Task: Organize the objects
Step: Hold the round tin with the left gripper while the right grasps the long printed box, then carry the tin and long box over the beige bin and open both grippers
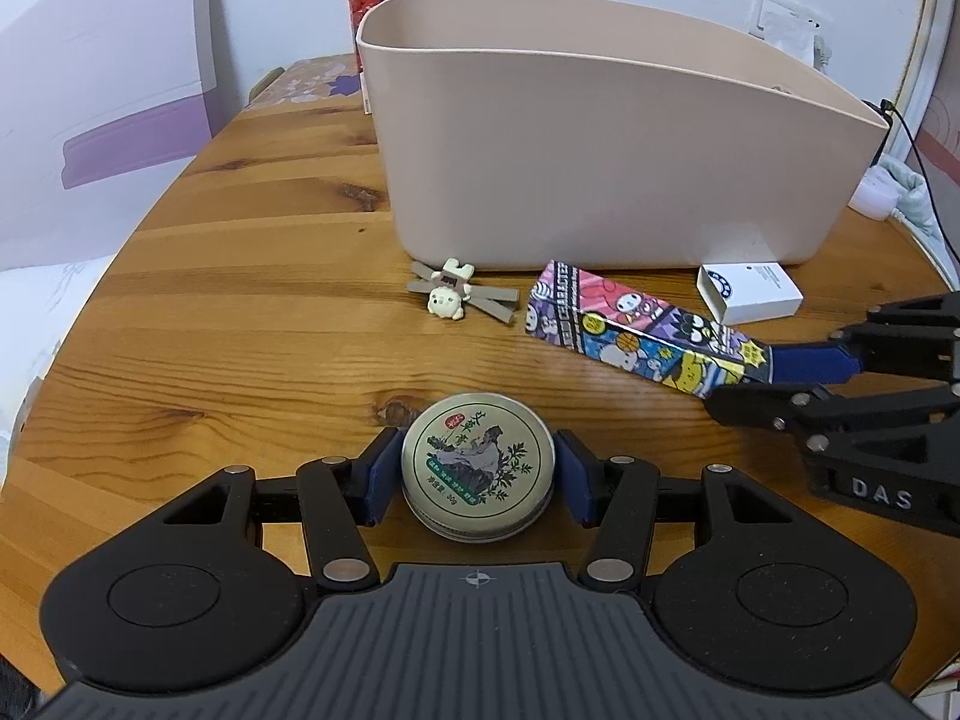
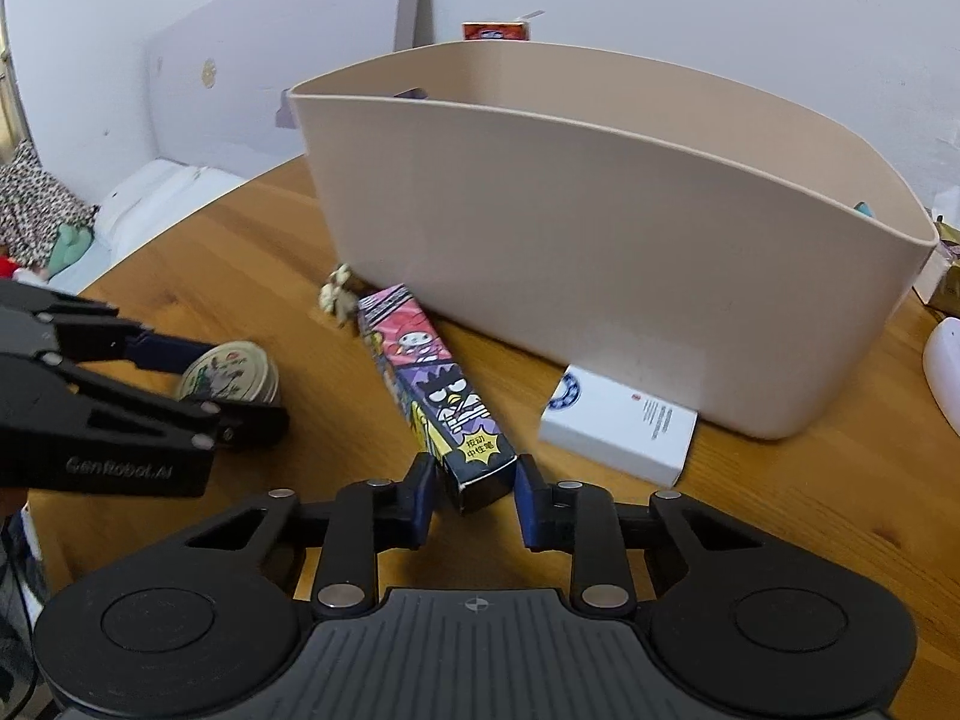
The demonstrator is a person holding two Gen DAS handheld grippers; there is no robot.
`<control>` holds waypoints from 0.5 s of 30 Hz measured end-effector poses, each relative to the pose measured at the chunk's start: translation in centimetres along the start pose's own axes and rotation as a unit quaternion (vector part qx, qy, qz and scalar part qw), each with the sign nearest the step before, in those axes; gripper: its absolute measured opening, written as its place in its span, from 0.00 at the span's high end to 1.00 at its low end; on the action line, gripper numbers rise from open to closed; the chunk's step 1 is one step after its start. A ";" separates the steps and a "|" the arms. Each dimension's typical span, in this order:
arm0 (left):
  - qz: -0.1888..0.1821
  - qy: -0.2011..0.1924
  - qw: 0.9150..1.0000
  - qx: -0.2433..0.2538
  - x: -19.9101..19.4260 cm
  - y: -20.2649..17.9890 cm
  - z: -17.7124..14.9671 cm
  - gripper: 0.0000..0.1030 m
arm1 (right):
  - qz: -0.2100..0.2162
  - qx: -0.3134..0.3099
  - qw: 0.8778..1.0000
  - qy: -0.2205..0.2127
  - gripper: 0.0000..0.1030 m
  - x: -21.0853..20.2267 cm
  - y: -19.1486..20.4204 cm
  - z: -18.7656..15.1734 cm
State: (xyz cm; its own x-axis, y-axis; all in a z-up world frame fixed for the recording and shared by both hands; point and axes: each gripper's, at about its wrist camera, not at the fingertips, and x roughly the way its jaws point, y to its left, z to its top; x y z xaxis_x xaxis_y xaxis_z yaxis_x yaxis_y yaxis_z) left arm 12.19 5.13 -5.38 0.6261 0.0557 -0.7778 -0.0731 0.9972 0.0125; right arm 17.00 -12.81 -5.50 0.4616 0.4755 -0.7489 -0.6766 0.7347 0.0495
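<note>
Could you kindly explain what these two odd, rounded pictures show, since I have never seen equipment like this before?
No robot arm is involved: a person holds a hand-operated two-finger gripper in each hand, each carrying a wide-angle camera looking along its fingers. One picture comes from the left gripper, the other from the right gripper. On the wooden table stands a beige bin, with a small bear figure and a white box in front. The left gripper clasps a round tin. The right is closed on the end of a cartoon-printed box.
</note>
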 end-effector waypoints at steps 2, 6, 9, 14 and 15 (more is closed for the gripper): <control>0.000 -0.001 1.000 0.000 0.0 0.0 -0.1 0.46 | 0.003 -0.003 1.000 0.002 0.76 -0.3 0.2 -0.2; 0.001 -0.003 1.000 -0.001 -0.1 0.0 -0.2 0.45 | -0.001 -0.015 1.000 0.005 0.64 -0.4 0.5 -0.5; 0.001 -0.005 1.000 -0.001 -0.1 -0.1 -0.2 0.44 | -0.006 -0.021 1.000 0.003 0.55 0.0 0.7 -0.2; 0.001 -0.005 1.000 -0.001 -0.4 -0.4 -0.2 0.46 | -0.012 -0.025 1.000 -0.005 0.58 1.2 0.8 0.8; 0.002 -0.004 1.000 0.000 -0.4 -0.4 -0.2 0.47 | -0.012 -0.026 1.000 -0.006 0.63 1.3 0.9 1.0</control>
State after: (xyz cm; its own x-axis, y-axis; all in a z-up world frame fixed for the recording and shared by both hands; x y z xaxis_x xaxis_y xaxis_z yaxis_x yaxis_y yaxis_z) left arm 11.85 4.69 -5.17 0.6318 0.0593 -0.7729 -0.0757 0.9970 0.0146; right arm 17.54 -11.06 -5.80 0.4843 0.4642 -0.7416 -0.6944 0.7196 -0.0030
